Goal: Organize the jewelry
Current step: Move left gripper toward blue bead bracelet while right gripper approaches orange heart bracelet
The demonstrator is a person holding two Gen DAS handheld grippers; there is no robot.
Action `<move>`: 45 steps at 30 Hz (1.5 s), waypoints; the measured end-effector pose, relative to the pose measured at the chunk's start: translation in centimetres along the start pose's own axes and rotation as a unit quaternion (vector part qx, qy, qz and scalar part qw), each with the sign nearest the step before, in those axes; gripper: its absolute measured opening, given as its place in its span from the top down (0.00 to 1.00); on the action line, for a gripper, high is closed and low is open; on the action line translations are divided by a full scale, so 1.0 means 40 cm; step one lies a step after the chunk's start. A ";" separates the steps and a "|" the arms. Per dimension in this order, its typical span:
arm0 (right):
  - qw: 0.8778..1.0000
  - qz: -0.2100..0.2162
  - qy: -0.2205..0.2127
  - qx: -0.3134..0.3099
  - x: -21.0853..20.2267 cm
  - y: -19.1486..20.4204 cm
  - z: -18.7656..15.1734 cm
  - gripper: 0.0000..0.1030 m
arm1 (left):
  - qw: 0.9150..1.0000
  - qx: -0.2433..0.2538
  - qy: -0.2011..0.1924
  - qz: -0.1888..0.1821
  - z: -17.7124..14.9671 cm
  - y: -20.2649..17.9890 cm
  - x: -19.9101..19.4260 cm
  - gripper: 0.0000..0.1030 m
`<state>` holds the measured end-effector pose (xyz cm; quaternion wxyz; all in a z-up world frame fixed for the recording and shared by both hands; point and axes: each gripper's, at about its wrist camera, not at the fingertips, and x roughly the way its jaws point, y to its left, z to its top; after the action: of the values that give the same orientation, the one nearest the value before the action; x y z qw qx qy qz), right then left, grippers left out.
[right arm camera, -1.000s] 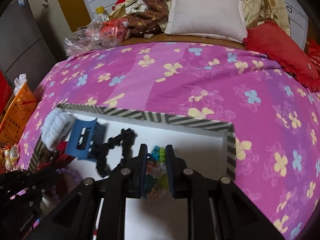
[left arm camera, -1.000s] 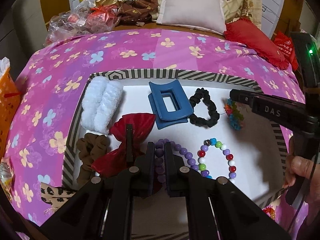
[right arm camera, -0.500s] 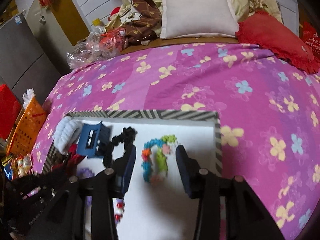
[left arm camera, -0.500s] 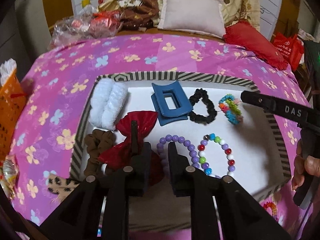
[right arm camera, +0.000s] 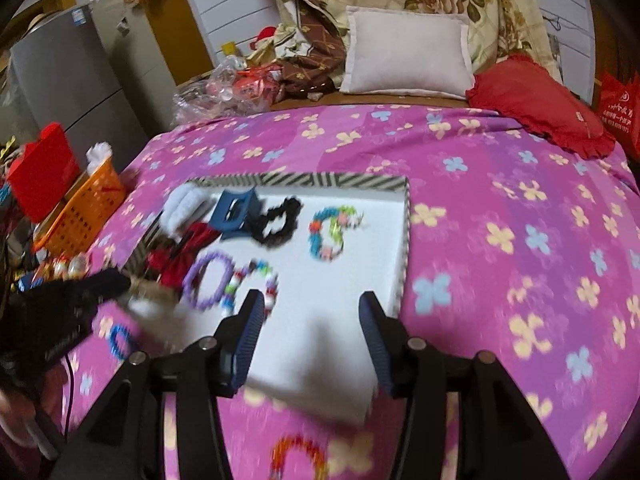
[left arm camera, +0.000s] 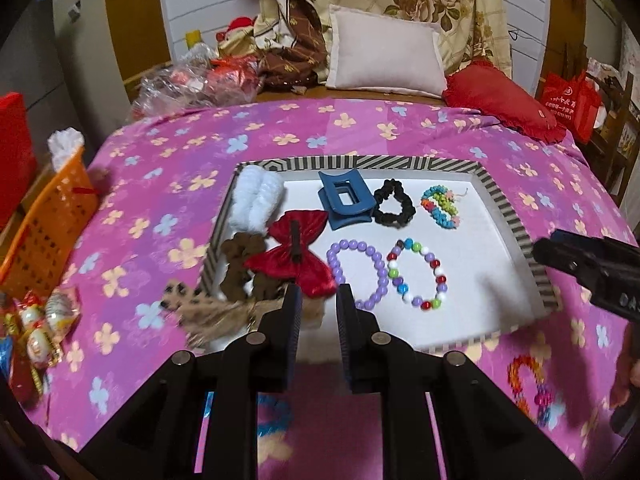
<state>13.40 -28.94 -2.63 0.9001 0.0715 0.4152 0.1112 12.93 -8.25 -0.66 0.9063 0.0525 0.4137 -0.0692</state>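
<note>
Both claws, left (left arm camera: 318,312) and right (right arm camera: 310,314), are opening empty; I'm reaching next for the red-orange bracelet (right arm camera: 298,456) at six o'clock.

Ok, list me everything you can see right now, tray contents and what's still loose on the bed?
Tray: one, striped rim, white floor, on the bedspread.
Scrunchies: white, brown, black, in tray.
Hair claw: one, blue, tray, far row.
Bow: one, red, tray, left.
Bracelets in tray: purple, multicolour bead, pastel.
Leopard scrunchie: one, across the tray's near-left corner.
Loose on bedspread: blue ring, orange-red bracelet.
Pillows: white, red.
Basket: orange, left.
Left gripper: open, empty.
Right gripper: open, empty.
</note>
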 end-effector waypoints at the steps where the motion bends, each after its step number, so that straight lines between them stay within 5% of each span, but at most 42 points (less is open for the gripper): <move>1: 1.000 -0.003 -0.001 -0.001 -0.013 0.003 -0.014 0.50 | 1.000 0.000 -0.003 0.002 -0.009 0.000 -0.014 0.79; 16: 0.999 -0.049 -0.004 0.014 -0.169 -0.012 -0.214 0.41 | 0.999 -0.040 -0.007 0.000 -0.156 0.062 -0.135 0.79; 32: 0.998 -0.048 0.028 0.000 -0.116 -0.014 -0.271 0.41 | 0.987 -0.158 0.020 0.004 -0.247 0.275 -0.106 0.70; 45: 0.998 -0.045 0.033 -0.011 -0.105 -0.003 -0.277 0.41 | 0.991 -0.134 0.026 0.011 -0.250 0.245 -0.079 0.68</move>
<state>2.32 -29.77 -6.72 0.8908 0.0390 0.4459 0.0779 5.10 3.17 -4.44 0.8949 -0.0627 0.4419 -0.0015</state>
